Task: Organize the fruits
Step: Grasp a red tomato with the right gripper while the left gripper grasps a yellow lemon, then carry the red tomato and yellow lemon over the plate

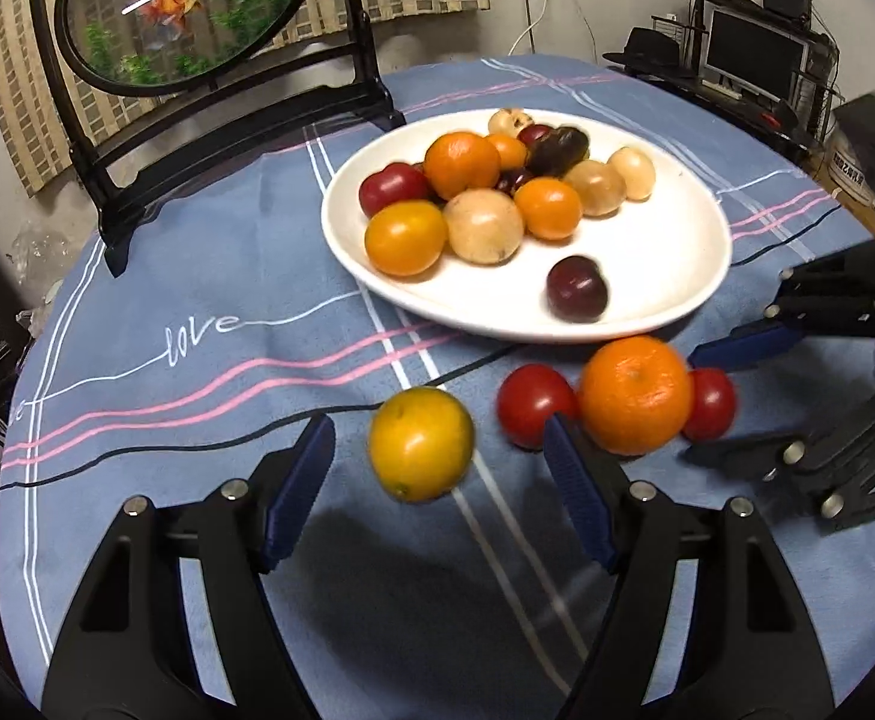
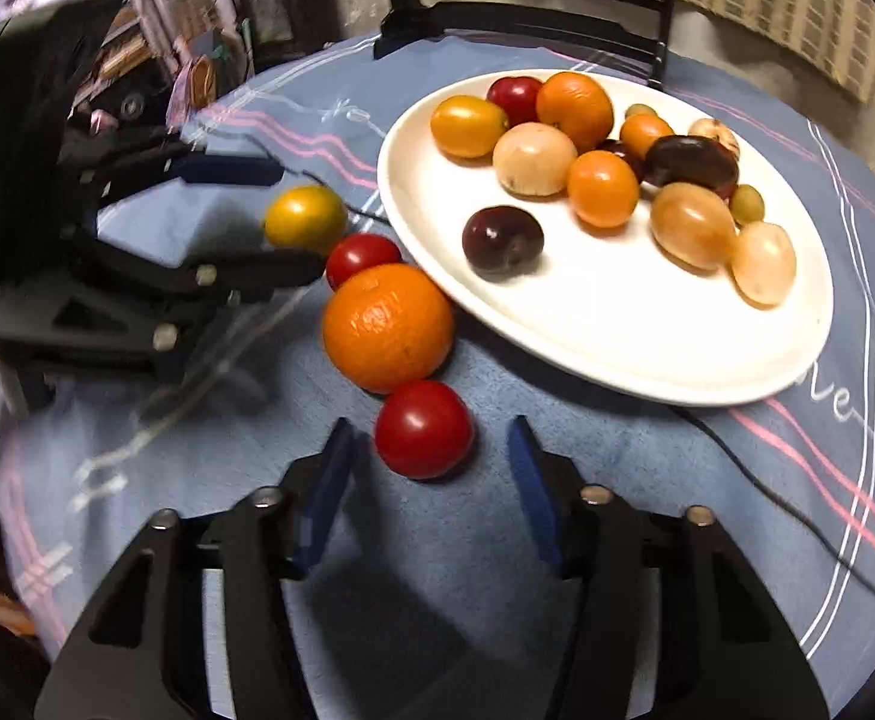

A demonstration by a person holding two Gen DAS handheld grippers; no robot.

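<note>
A round table under a blue cloth (image 1: 197, 276) with pink and white stripes fills both views, in a dim cluttered room.

Nearest in the left wrist view, the left gripper (image 1: 437, 450) is spread wide and holds nothing. A yellow fruit (image 1: 420, 443) lies on the cloth between its blue pads, just ahead of them and nearer the right-hand one, touching neither as far as can be seen. Just beyond that pad sit a red fruit (image 1: 535, 405) and a large orange (image 1: 635, 394), touching each other, with a second red fruit (image 1: 710, 403) tucked against the orange's far side. All four lie off the plate, close to its near rim.

In the right wrist view the right gripper (image 2: 431, 468) is likewise released and empty. That second red fruit (image 2: 424, 429) lies between its fingertips, slightly nearer the left pad, with a gap on either side. Behind it come the orange (image 2: 388, 327), the first red fruit (image 2: 362, 258) and the yellow fruit (image 2: 305, 219) in a row, the left gripper (image 2: 269, 222) reaching in around the yellow one.

Farther on, the white plate (image 1: 647, 276) carries one dark plum (image 1: 577, 289) lying apart near its front, and a heap of orange, yellow, red, pale and dark fruits toward its back.

Beyond the plate stands a black frame (image 1: 125, 180) holding an oval goldfish picture (image 1: 185, 6); a monitor (image 1: 755, 57) sits at the far right.
</note>
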